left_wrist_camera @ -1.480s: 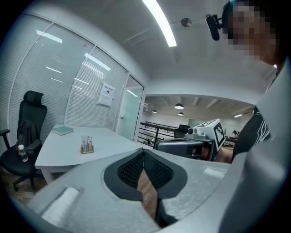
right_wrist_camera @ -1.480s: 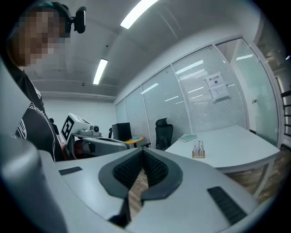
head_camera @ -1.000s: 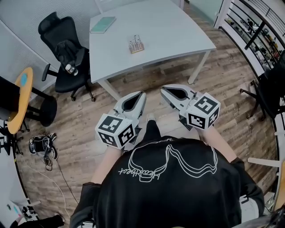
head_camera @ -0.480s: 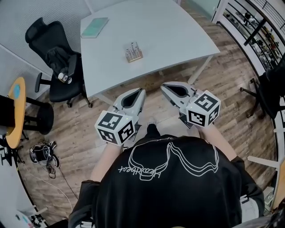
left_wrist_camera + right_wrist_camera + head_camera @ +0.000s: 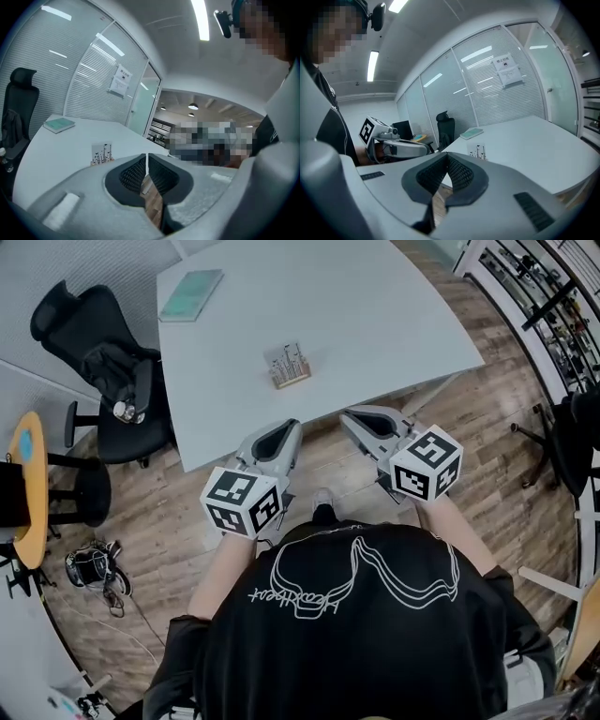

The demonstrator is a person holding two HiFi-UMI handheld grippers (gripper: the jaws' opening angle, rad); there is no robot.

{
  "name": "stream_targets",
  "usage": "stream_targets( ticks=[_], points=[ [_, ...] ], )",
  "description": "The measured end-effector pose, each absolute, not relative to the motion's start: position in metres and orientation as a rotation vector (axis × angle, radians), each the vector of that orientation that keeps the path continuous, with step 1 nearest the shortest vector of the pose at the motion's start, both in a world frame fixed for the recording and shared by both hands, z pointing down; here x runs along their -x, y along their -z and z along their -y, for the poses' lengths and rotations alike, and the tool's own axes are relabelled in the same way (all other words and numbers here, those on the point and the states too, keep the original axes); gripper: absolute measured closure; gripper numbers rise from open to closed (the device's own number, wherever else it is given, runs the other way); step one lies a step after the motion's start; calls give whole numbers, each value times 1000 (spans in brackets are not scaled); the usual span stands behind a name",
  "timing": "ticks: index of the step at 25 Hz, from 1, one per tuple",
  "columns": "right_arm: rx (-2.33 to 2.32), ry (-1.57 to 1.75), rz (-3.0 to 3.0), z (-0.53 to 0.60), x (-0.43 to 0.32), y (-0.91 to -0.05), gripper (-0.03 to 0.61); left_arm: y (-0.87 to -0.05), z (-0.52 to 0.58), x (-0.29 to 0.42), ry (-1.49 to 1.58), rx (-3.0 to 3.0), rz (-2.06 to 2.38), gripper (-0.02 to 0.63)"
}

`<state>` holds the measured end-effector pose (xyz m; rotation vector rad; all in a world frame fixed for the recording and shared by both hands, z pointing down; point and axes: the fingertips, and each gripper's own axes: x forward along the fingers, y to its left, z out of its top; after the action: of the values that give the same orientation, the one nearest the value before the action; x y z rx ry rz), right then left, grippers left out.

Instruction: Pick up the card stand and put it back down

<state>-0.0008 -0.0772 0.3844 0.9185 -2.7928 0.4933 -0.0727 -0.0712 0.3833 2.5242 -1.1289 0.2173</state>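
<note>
Standing upright near the front edge of the table (image 5: 375, 315), centre of the head view, the card stand (image 5: 288, 366) runs its wooden base roughly left to right. Both grippers hover about at that edge, jaws closed and empty. The left gripper (image 5: 283, 430) lies almost straight below the stand, slightly nearer than the right gripper (image 5: 354, 418). Only the gripper views show the cards' printed faces.

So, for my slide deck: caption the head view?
Person stands before a white table with a card stand; left tool and right tool shut, empty.
</note>
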Motion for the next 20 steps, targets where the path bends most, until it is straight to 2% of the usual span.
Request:
stream_targets(
  ticks=[8,16,20],
  points=[
    [-940,-529,2725,148,14,-416,569,-418,137,98,-289,-2466,1157,594],
    [-955,-552,2654,201,21,-448,563,-453,185,121,-322,-2380,1189,531],
    [-943,-599,2595,222,24,-477,528,-480,203,129,-369,-2338,1190,517]
  ],
)
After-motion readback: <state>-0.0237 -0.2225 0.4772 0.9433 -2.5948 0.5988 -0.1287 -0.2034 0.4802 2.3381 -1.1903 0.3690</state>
